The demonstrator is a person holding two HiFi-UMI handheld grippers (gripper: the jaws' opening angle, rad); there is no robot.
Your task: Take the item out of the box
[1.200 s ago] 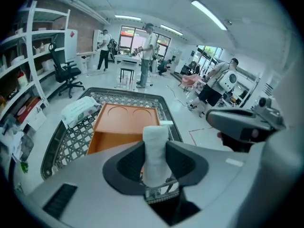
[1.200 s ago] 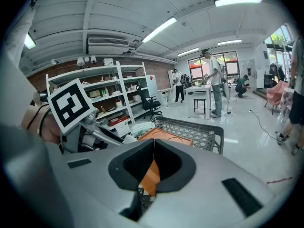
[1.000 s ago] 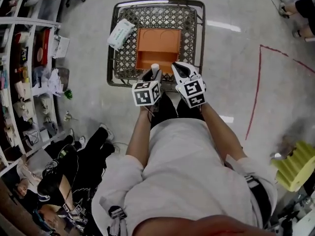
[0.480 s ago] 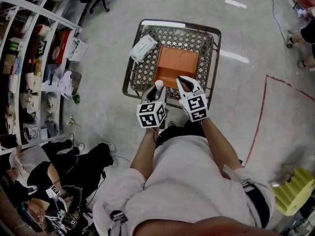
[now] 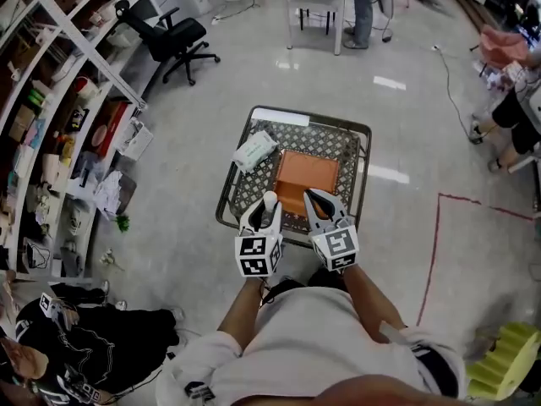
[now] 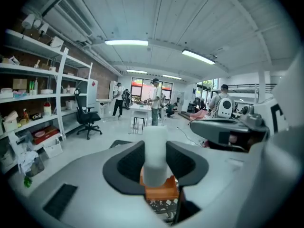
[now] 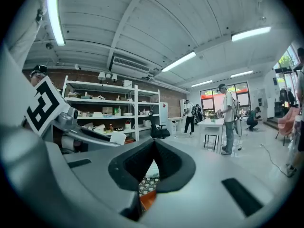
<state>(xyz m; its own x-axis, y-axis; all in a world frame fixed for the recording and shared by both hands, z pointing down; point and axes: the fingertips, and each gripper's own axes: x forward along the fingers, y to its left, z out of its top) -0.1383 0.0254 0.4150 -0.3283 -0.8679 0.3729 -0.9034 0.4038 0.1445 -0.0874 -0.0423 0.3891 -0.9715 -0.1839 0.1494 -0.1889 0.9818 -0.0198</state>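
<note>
White tube (image 6: 155, 148) held over the orange box (image 5: 306, 169)
The left tongs (image 5: 269, 205) clamp the upright tube over the box's near edge; the right tongs (image 5: 319, 200), just right of it, are closed tip to tip with nothing between them. The box lies in a mesh basket (image 5: 362, 172), with a white pack (image 5: 254, 150) at the box's left

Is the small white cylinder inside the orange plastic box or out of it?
Out. The left gripper clamps the small white cylinder above the orange plastic box.
</note>
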